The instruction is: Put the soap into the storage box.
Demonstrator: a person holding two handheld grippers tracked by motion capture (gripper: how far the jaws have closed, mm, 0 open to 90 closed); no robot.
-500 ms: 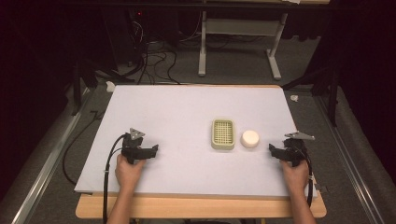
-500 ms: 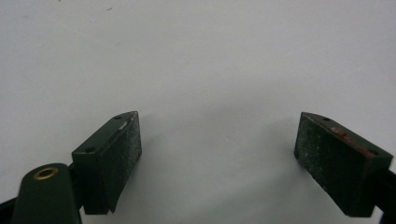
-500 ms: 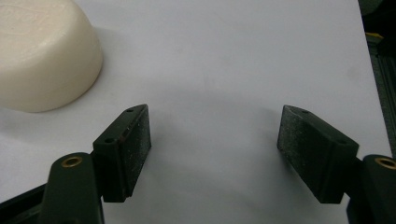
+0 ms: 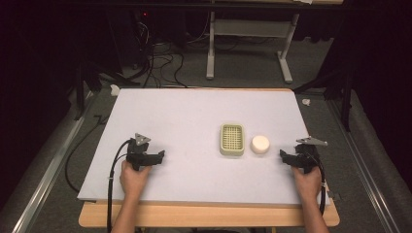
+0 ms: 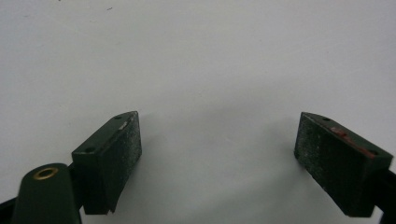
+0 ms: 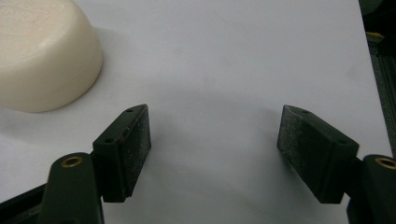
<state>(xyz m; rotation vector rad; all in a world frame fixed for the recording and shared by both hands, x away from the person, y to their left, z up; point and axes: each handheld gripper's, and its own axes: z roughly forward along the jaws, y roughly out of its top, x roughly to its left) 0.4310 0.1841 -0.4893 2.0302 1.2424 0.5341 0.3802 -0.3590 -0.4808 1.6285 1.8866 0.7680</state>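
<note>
Beside slotted tray (image 4: 231, 139), round soap (image 4: 260, 144), axisless.

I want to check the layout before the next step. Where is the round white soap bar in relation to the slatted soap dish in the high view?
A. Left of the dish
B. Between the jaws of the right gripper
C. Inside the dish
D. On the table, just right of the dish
D: the soap bar lies on the table just right of the soap dish, with nothing in the dish.
</note>
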